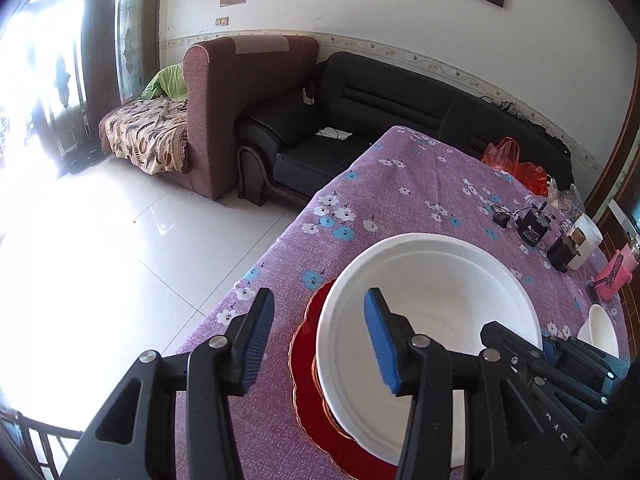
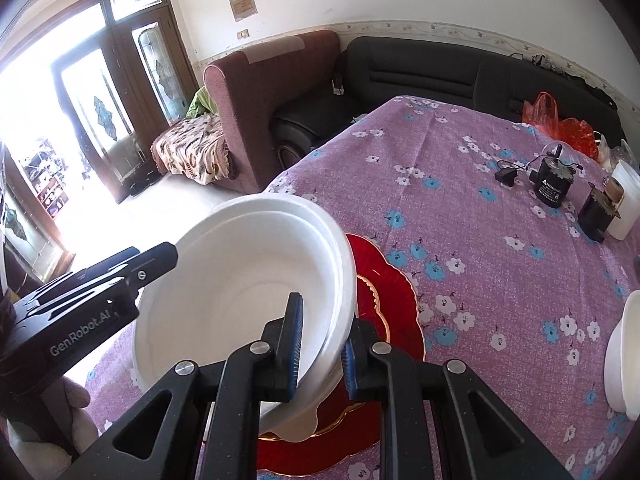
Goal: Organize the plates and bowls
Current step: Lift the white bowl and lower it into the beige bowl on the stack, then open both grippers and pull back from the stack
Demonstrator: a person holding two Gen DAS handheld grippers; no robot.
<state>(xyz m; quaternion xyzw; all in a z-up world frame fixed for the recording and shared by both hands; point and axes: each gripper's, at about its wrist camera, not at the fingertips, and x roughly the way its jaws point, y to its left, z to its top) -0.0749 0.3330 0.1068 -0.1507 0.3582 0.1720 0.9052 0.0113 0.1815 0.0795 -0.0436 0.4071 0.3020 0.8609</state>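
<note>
A white foam bowl point(image 1: 432, 292) sits tilted over a red scalloped plate point(image 1: 308, 364) on the purple flowered tablecloth. My right gripper point(image 2: 320, 354) is shut on the bowl's near rim point(image 2: 256, 284), one pad inside and one outside. The red plate point(image 2: 392, 300) lies under it. My left gripper point(image 1: 320, 340) is open; its right finger is over the bowl's inside and its left finger is outside, beyond the plate's edge. The right gripper's body point(image 1: 560, 364) shows at the bowl's right side. A second white bowl point(image 2: 624, 356) stands at the right.
Black motors and a charger point(image 2: 554, 182), a white cup point(image 2: 626, 204), a red plastic bag point(image 2: 560, 120) and a pink item point(image 1: 614, 272) crowd the table's far right. The table's left edge point(image 1: 272, 248) drops to tiled floor. Sofas stand behind.
</note>
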